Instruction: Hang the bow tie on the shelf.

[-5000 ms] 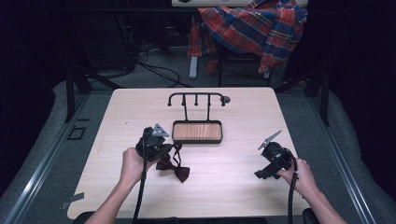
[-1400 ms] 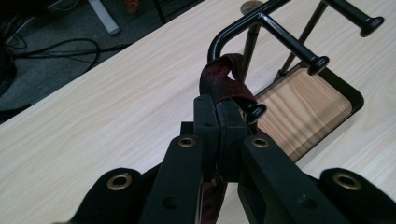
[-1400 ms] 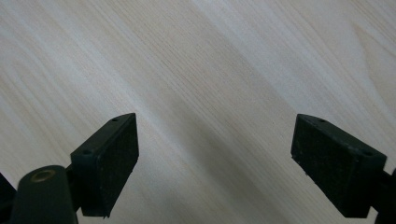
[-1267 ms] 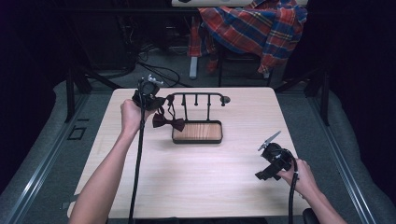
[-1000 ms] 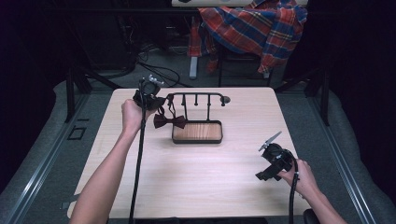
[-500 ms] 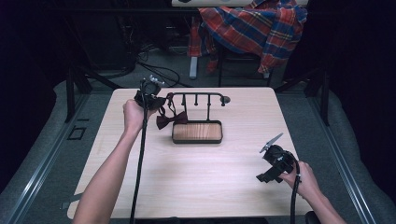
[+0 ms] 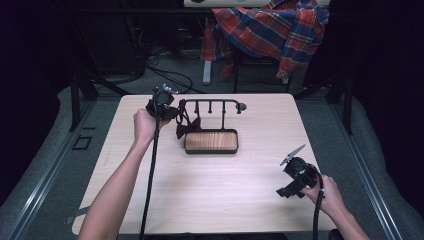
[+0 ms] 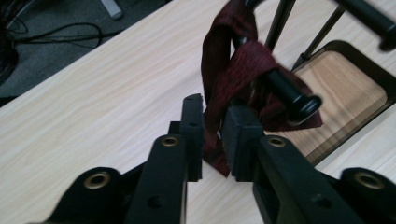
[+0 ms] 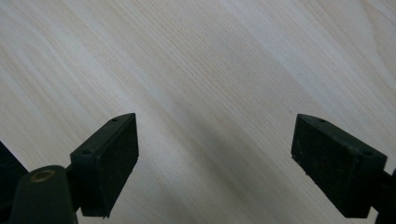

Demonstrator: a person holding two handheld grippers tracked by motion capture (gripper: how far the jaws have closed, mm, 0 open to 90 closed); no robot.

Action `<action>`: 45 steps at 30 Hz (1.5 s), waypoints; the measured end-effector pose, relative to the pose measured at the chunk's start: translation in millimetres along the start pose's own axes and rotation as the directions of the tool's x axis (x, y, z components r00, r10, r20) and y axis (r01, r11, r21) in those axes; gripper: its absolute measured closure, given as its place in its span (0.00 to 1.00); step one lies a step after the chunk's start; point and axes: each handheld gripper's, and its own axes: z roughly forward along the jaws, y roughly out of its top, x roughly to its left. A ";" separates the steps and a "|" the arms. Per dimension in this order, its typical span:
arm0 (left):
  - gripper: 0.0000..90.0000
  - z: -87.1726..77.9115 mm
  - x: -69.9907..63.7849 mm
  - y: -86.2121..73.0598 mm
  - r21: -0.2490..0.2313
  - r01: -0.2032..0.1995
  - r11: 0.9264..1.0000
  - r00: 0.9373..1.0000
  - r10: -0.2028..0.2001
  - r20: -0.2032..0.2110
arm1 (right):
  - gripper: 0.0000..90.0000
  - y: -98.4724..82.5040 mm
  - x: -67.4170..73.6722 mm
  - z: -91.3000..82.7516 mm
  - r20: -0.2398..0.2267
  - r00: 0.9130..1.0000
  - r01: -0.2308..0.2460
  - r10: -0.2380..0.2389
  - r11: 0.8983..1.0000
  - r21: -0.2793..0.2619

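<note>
Since earlier, left gripper (image 8: 212, 135) jaws loosened around the bow tie (image 8: 243, 70) draped on the rack (image 7: 212, 105); right gripper (image 9: 215, 158) jaws gape.

The surface (image 7: 215, 195) is a pale wood-grain top with rounded corners, lit from above while the room around it lies in near darkness. Under and around it spreads a grey floor (image 7: 370, 165). Black frame legs (image 7: 80, 95) stand at the far left and another black post (image 7: 346, 102) at the far right. Along the left side runs a metal rail (image 7: 37, 192) on the floor. Beyond the far edge, black cables (image 7: 165, 75) lie looped on the ground beside a grey upright leg (image 7: 206, 62). A red, blue and white plaid shirt (image 7: 272, 30) hangs over a dark chair (image 7: 237, 70) at the back.
</note>
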 end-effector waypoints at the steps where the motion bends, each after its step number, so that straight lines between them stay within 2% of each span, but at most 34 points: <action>1: 0.82 0.6 0.3 -1.4 0.006 -0.002 1.000 1.000 0.002 0.000 | 0.16 0.4 -0.3 -0.6 0.007 1.000 0.006 -0.006 1.000 0.009; 5: 0.71 1.8 1.7 -6.6 0.010 0.010 1.000 1.000 -0.010 0.002 | 0.16 0.9 -0.3 -0.1 -0.001 1.000 0.009 -0.009 1.000 0.010; 7: 0.67 0.8 2.0 -9.0 0.001 0.019 1.000 1.000 -0.019 0.008 | 0.16 0.8 0.0 0.1 -0.002 1.000 0.006 -0.006 1.000 0.007; 11: 0.52 -3.5 0.8 -14.1 -0.023 0.045 0.999 0.999 -0.045 -0.001 | 0.16 0.9 0.5 0.4 -0.009 1.000 0.009 -0.009 1.000 -0.002; 14: 0.43 -7.4 0.0 -18.1 -0.033 0.056 0.998 0.998 -0.055 0.013 | 0.16 1.2 0.8 0.1 -0.005 1.000 0.014 -0.014 1.000 0.006; 18: 0.30 -15.3 -2.5 -22.5 -0.050 0.052 0.997 0.998 -0.050 0.038 | 0.16 1.4 0.9 -1.0 -0.004 1.000 0.022 -0.022 1.000 0.010; 21: 0.25 -19.9 -5.4 -24.8 -0.057 0.042 0.997 0.998 -0.040 0.045 | 0.16 1.5 1.2 -0.9 -0.006 1.000 0.023 -0.023 1.000 0.011; 25: 0.21 -33.5 -12.8 -31.7 -0.066 0.008 0.998 0.998 -0.005 0.056 | 0.16 1.7 1.4 -0.8 -0.007 1.000 0.025 -0.025 1.000 0.009; 27: 0.19 -36.5 -14.7 -33.7 -0.069 0.008 0.998 0.998 -0.004 0.058 | 0.16 1.7 1.9 -1.8 0.005 1.000 0.028 -0.028 1.000 0.012; 28: 0.18 -42.6 -17.8 -37.9 -0.070 -0.003 0.998 0.998 0.007 0.058 | 0.16 1.0 2.9 -0.6 -0.008 1.000 0.012 -0.012 1.000 -0.011; 30: 0.17 -49.4 -20.4 -42.2 -0.071 -0.010 0.997 0.998 0.015 0.065 | 0.16 1.6 2.3 -1.6 0.002 1.000 0.026 -0.026 1.000 0.007; 33: 0.17 -60.8 -23.5 -49.2 -0.085 -0.007 0.996 0.997 0.014 0.079 | 0.16 1.9 2.8 -0.7 -0.006 1.000 0.023 -0.023 1.000 0.002; 38: 0.16 -73.6 -28.8 -63.4 -0.070 -0.025 0.997 0.997 0.030 0.076 | 0.16 2.2 3.3 -0.5 0.000 1.000 0.027 -0.027 1.000 0.004; 42: 0.15 -77.3 -31.5 -72.7 -0.055 -0.029 0.998 0.996 0.033 0.084 | 0.16 2.3 3.8 0.2 0.000 1.000 0.026 -0.026 1.000 0.006; 45: 0.13 -78.4 -36.5 -86.0 -0.036 -0.027 0.999 0.995 0.030 0.094 | 0.16 2.4 4.7 0.9 0.002 1.000 0.024 -0.024 1.000 0.003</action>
